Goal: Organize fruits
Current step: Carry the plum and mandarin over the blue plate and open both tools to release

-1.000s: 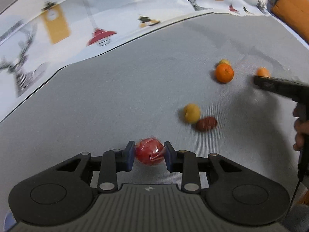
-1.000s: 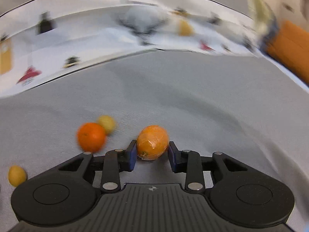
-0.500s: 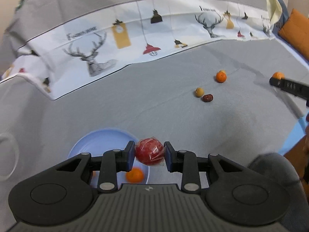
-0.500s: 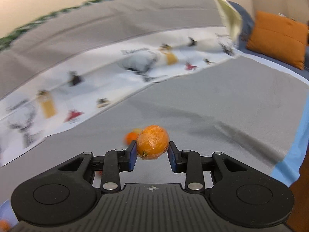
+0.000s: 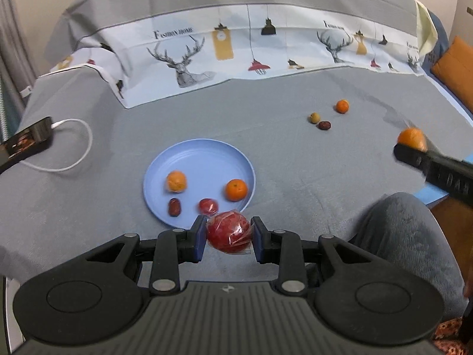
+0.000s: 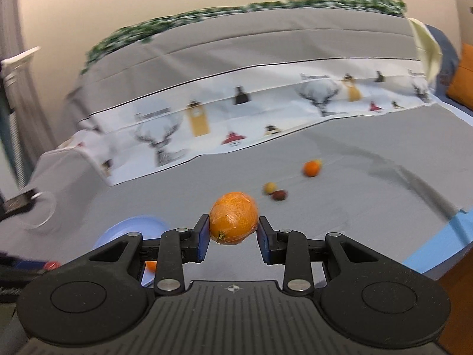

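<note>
My left gripper [image 5: 228, 238] is shut on a red wrapped fruit [image 5: 228, 231], held above the near rim of the blue plate [image 5: 207, 153]. The plate holds two oranges [image 5: 236, 189], a small red fruit [image 5: 208, 206] and a dark date [image 5: 174, 206]. My right gripper [image 6: 233, 232] is shut on a wrapped orange [image 6: 234, 222]; it also shows at the right of the left wrist view [image 5: 411, 139], raised. An orange [image 5: 342, 106], a yellow fruit [image 5: 314, 117] and a dark date [image 5: 324, 125] lie on the grey cloth further back.
A phone [image 5: 28, 140] with a white cable [image 5: 74, 148] lies at the far left. A deer-print cloth [image 5: 266, 47] runs along the back. An orange cushion [image 5: 455, 68] sits at the right. A grey-clad knee [image 5: 405, 236] is at the near right.
Both grippers have lifted and pulled back with their fruits. The left one has swung left until the blue plate came fully into view. The right one has turned left toward the plate.
</note>
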A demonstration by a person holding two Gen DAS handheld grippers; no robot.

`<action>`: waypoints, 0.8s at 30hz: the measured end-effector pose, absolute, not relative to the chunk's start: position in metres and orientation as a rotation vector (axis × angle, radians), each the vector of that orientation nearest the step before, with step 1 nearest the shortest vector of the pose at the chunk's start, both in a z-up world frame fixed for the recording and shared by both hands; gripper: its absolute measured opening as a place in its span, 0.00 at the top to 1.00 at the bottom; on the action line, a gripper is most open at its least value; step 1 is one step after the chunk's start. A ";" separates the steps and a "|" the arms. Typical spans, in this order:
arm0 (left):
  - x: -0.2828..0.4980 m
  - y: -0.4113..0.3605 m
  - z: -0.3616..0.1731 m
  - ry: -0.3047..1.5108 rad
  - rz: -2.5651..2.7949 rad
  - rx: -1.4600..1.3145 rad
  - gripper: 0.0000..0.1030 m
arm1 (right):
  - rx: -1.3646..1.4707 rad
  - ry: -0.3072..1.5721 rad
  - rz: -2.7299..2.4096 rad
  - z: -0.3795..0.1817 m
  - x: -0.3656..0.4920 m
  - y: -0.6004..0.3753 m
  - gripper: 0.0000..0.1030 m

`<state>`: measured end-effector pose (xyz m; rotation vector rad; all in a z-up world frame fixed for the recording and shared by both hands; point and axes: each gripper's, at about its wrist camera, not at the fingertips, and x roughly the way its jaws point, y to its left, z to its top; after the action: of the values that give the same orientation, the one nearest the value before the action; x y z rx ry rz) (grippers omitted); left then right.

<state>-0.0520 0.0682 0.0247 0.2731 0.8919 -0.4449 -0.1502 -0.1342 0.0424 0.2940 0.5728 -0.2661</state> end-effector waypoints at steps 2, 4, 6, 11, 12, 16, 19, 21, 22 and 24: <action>-0.060 0.077 0.029 0.877 -0.442 0.260 0.66 | 0.272 0.578 -0.214 0.044 -0.153 -0.115 0.66; -0.065 0.083 0.033 0.865 -0.441 0.249 0.66 | 0.242 0.576 -0.174 0.048 -0.156 -0.099 0.66; -0.072 0.090 0.037 0.858 -0.445 0.236 0.66 | 0.210 0.567 -0.135 0.052 -0.159 -0.086 0.66; -0.084 0.102 0.041 0.840 -0.430 0.205 0.66 | 0.167 0.545 -0.096 0.061 -0.165 -0.070 0.66; -0.085 0.103 0.042 0.837 -0.428 0.197 0.66 | 0.162 0.544 -0.090 0.063 -0.167 -0.068 0.66; -0.093 0.111 0.048 0.819 -0.425 0.173 0.66 | 0.155 0.540 -0.081 0.066 -0.174 -0.062 0.66; -0.099 0.113 0.051 0.805 -0.427 0.169 0.66 | 0.154 0.537 -0.078 0.068 -0.176 -0.060 0.66; -0.102 0.115 0.053 0.795 -0.429 0.171 0.66 | 0.153 0.536 -0.075 0.068 -0.179 -0.057 0.66; -0.103 0.115 0.054 0.791 -0.431 0.169 0.66 | 0.152 0.534 -0.074 0.069 -0.180 -0.056 0.66; -0.105 0.117 0.056 0.788 -0.431 0.167 0.66 | 0.150 0.532 -0.070 0.070 -0.181 -0.055 0.66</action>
<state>-0.1050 0.1170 0.0557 0.1666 0.7884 -0.4307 -0.1811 -0.0547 0.0697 0.1500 0.5318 -0.0695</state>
